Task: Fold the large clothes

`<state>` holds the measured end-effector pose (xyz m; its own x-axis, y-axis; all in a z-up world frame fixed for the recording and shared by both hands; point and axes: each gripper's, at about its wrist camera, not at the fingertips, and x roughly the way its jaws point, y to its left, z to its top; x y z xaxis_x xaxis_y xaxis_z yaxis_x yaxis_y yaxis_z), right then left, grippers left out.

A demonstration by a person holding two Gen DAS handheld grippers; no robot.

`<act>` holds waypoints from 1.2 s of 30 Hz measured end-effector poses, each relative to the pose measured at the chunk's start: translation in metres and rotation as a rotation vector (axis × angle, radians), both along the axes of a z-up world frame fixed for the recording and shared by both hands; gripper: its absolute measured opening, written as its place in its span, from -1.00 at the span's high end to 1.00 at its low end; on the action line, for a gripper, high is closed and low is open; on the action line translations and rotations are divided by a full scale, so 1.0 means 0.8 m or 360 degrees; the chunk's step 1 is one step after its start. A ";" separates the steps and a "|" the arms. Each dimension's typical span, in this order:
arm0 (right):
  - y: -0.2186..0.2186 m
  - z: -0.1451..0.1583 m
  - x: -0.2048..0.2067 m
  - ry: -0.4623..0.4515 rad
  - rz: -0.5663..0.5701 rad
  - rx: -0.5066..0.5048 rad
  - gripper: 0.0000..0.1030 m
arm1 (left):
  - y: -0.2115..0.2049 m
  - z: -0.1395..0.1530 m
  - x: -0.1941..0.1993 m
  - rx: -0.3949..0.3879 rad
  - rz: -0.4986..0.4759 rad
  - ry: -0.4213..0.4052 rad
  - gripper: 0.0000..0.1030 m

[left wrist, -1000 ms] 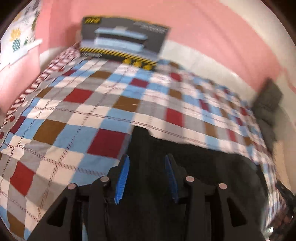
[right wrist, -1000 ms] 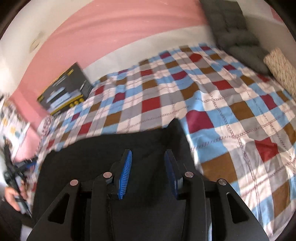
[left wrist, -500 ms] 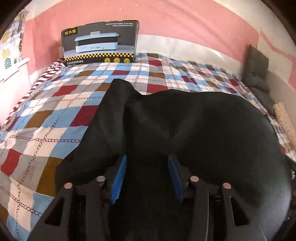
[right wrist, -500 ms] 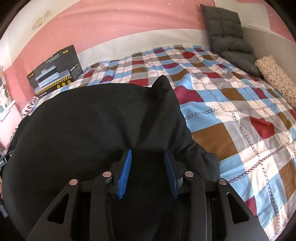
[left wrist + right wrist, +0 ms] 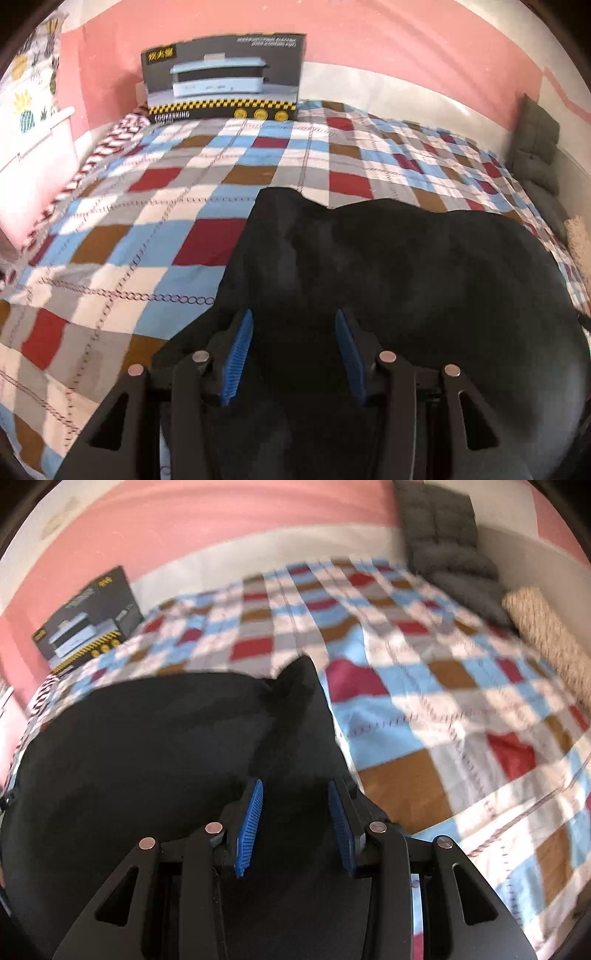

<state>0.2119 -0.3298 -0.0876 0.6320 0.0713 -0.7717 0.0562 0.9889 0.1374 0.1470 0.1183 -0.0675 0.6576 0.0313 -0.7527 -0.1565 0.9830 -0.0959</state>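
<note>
Garment: black cloth, spread over checked bedspread, filling lower part of both views.
L gripper: I see jaws apart, blue pads set wide; cloth runs under and between them. Can't tell if pads touch fabric.
R gripper: jaws apart too, pads wide; cloth lies between and beneath.
Cloth corners: one peak ahead of L jaws, one ahead of R jaws, both raised off the bed.
Surroundings: cooker box at far edge by pink wall; grey cushions on R side.
Img quality: R view blurred.
</note>
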 end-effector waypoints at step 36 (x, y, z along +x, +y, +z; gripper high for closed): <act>0.096 0.057 -0.161 0.0063 0.0383 -0.0076 0.23 | -0.055 0.043 -0.143 -0.0086 -0.0093 0.0136 0.02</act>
<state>0.0833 -0.2530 -0.0416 0.5703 0.1789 -0.8017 -0.1775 0.9798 0.0923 0.0323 0.0741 -0.0334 0.5906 -0.0478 -0.8055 -0.1086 0.9845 -0.1380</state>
